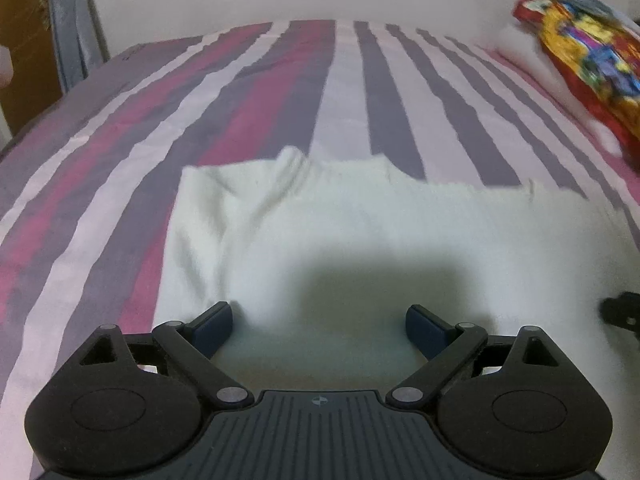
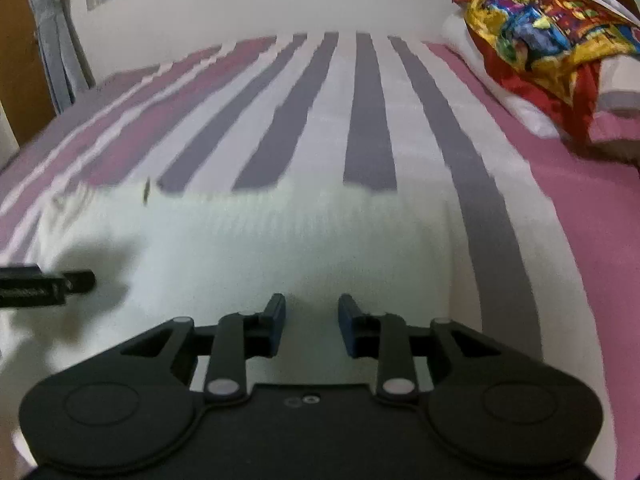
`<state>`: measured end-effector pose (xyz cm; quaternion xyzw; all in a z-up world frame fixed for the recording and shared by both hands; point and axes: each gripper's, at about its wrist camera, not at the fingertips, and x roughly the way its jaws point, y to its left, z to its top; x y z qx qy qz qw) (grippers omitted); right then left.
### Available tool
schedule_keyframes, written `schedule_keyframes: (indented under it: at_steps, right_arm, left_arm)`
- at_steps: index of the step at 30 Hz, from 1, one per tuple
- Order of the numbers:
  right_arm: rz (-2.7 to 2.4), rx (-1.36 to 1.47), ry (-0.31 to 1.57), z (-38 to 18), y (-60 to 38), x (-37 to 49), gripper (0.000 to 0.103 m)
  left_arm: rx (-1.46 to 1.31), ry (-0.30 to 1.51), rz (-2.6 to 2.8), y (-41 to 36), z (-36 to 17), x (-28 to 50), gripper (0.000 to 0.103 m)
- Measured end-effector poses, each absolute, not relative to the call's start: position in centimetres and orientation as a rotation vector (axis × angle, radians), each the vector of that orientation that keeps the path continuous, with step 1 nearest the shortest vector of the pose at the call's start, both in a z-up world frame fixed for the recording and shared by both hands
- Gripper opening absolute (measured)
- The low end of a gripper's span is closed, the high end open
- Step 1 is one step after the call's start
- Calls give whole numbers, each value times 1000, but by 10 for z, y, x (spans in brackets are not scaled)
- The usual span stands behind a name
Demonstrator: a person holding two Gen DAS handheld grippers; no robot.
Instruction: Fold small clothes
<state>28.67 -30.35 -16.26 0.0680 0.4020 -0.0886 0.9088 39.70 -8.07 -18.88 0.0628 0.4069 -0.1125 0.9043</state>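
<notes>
My left gripper (image 1: 319, 322) hangs tilted down over the white, soft knit garment (image 1: 360, 232) with its blue-padded fingers (image 1: 212, 326) spread wide and nothing between them; its shadow falls on the cloth just ahead of the tips, and I cannot tell whether the pads brush the fabric. My right gripper (image 2: 312, 322) stands narrower, a modest gap between its blue pads (image 2: 276, 322), with only bare white cloth showing through the gap and no fold pinched. The garment lies flat on the bedspread striped in pink, purple and grey (image 1: 100, 160), directly under and ahead of both tools; its far edge runs across in front of me, with a small raised bump of fabric ahead and left of my left fingers. From the right tool, the garment's right edge ends just beside the right finger, near a grey stripe. Part of the other tool's black frame pokes in at the left of the right view. Far ahead to the right sits a bright multicoloured bundle of cloth (image 2: 540, 20) on a white pillow (image 2: 528, 116).
</notes>
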Motion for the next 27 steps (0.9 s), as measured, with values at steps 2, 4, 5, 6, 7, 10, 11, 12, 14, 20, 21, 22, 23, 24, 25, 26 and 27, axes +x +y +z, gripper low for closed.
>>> schedule_keyframes:
  at_steps: [2,4,5,6,7,10,11,12,14,20,21,22,23,24,25,26,27]
  right_arm:
    - [-191,103,832,-170,-297,281,30]
    - [-208,111,836,-165,-294,278,29]
    - [-202,142,831,-159,-292,275,30]
    - [-188,164,822,-154,-290,270,30]
    - [-176,161,813,-150,-284,262,30]
    - [-145,124,819,-149,-265,241,31]
    - [-134,127,830,-151,-261,234,31]
    - [-132,126,838,-153,-257,228,31]
    - [-136,94,864,-161,-251,218,32]
    - [-145,110,883,-160,-251,203,33]
    - [-148,112,875,-159,-250,198,35]
    - [-150,107,875,-159,-249,195,37]
    - [-150,88,888,-162,-247,192,37]
    - [-154,66,893,-164,-246,190,37]
    - [-158,57,889,-165,-246,187,37]
    - [-161,61,889,-165,-246,185,37]
    - [-167,76,887,-162,-248,183,37]
  left_arm:
    - [146,847,-238,-79,-188,387,93]
    - [137,857,-237,-76,-185,379,93]
    - [138,856,-238,-75,-184,374,93]
    - [143,855,-239,-74,-183,368,93]
    - [147,859,-241,-72,-184,362,93]
    - [148,881,-241,-68,-189,347,93]
    - [152,875,-238,-66,-190,341,93]
    - [153,877,-238,-65,-191,338,93]
    - [149,888,-244,-62,-192,330,93]
    - [143,894,-236,-57,-190,315,93]
    - [144,895,-234,-56,-190,312,93]
    - [147,897,-237,-56,-190,310,93]
    - [147,898,-237,-56,-189,308,93]
    - [148,897,-237,-56,-189,307,93]
    - [147,897,-236,-55,-189,306,93]
    - [142,900,-235,-54,-188,305,93]
    - [137,900,-235,-54,-187,304,93]
